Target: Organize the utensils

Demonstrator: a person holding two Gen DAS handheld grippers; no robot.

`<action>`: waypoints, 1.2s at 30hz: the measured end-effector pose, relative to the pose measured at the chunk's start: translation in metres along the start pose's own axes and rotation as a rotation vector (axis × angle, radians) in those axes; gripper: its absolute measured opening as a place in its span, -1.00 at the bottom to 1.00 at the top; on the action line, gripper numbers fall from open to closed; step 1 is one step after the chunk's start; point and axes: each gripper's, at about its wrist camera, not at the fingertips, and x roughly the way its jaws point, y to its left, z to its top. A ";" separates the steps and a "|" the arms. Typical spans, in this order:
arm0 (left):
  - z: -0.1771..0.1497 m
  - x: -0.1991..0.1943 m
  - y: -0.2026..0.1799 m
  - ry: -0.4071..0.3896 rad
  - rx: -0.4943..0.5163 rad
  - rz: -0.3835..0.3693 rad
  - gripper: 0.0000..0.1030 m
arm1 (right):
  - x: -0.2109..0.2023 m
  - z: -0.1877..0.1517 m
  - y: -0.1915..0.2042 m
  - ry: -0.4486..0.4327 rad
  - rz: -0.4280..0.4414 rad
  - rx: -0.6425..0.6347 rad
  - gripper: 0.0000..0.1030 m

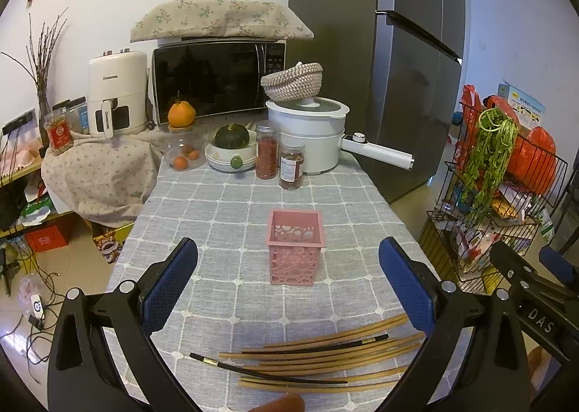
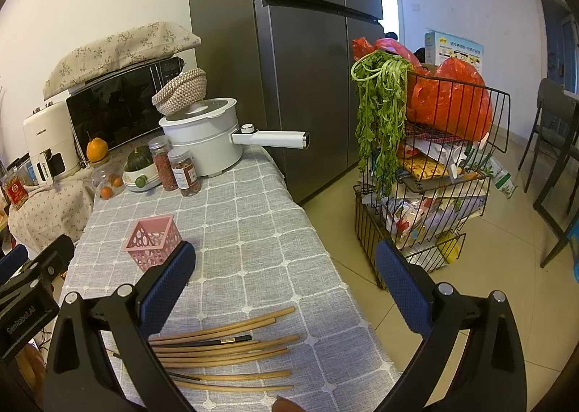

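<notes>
While a tall grey refrigerator (image 1: 376,61) stands behind the far end of the table (image 1: 231,202), whose grey checked cloth covers the whole top, a black microwave (image 1: 217,80) and a white electric pot (image 1: 311,133) crowd that far end. Beside the table on the floor stands a wire rack (image 2: 434,194) with greens and red bags. Both tools hang above the near edge: the left gripper (image 1: 287,285) has its blue pads spread wide with nothing between them, and the right gripper (image 2: 286,285) is equally wide and empty. Mid-table sits an upright pink holder (image 1: 295,247), empty inside. Nearer, well apart from it, a loose bundle of chopsticks (image 1: 325,357) lies flat on the cloth, mostly bamboo, with two dark ones among them.
</notes>
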 end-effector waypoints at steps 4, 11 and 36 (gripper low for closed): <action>-0.003 0.004 -0.007 0.004 0.000 0.001 0.86 | 0.000 0.000 0.000 0.000 0.000 0.000 0.88; -0.004 -0.002 -0.003 0.006 -0.003 0.004 0.86 | 0.000 -0.001 0.001 0.001 0.000 -0.001 0.88; 0.000 -0.002 0.007 0.011 -0.009 -0.003 0.86 | 0.001 -0.001 0.001 0.005 0.000 0.000 0.88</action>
